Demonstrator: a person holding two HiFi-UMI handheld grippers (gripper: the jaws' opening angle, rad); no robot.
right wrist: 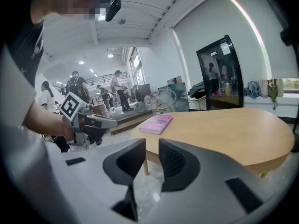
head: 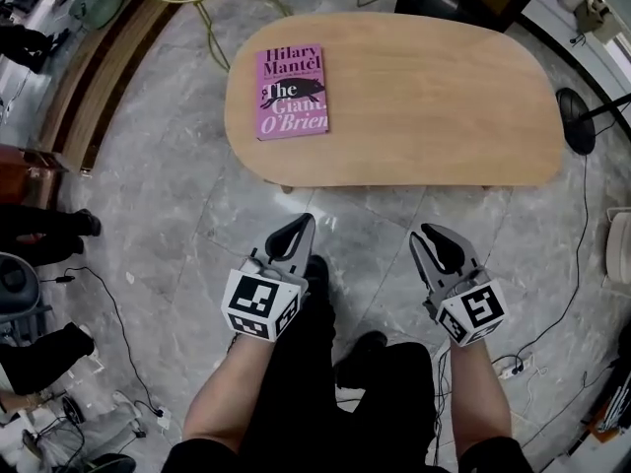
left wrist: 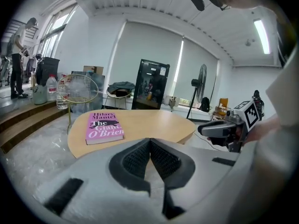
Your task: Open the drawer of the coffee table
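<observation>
The drawer shows in no view. It is judged to sit under the top of the bench (head: 424,106), ahead of both jaws and well apart from them. Expect a rigid front that slides stiffly; grip its handle or lower lip. A book (head: 292,92) lies beyond the left gripper (head: 302,223), whose jaws are closed together and empty. The right gripper (head: 426,233) has its jaws partly apart, also empty.

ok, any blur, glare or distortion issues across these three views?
Head view: fisheye bend towards the edges, but the coffee table is evenly lit and the book title reads sharp. Left gripper view: black vignette in the corners, ceiling strip light blown out, left gripper fills the lower half. Right gripper view: mosaic patch top left, light strip fringed with colour.
</observation>
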